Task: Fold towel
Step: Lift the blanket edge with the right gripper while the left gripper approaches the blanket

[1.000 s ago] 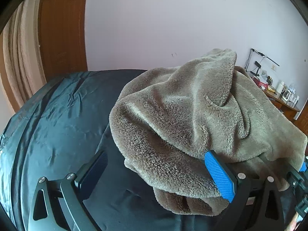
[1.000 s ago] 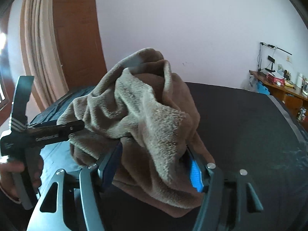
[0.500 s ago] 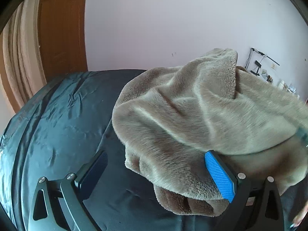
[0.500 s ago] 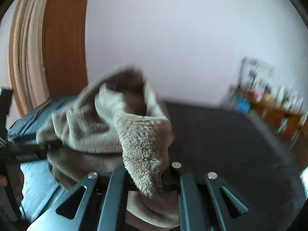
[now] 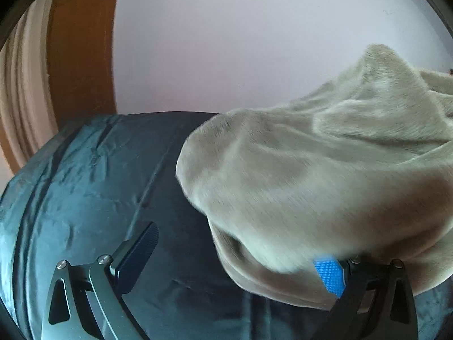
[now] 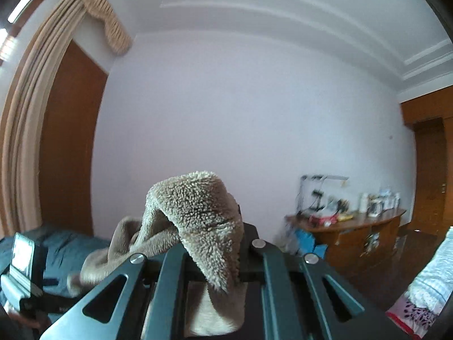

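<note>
Your left tool (image 5: pixel 240 257) sits spread wide and empty over the dark blue bed cover (image 5: pixel 85 184), with the fluffy beige-brown towel (image 5: pixel 325 175) draping off to its right, brushing the blue pad. Your right tool (image 6: pixel 215 257) is pressed together, pinching a towel fold, raised. The cloth hangs leftward; your left tool is nearer the loose edge.
</note>
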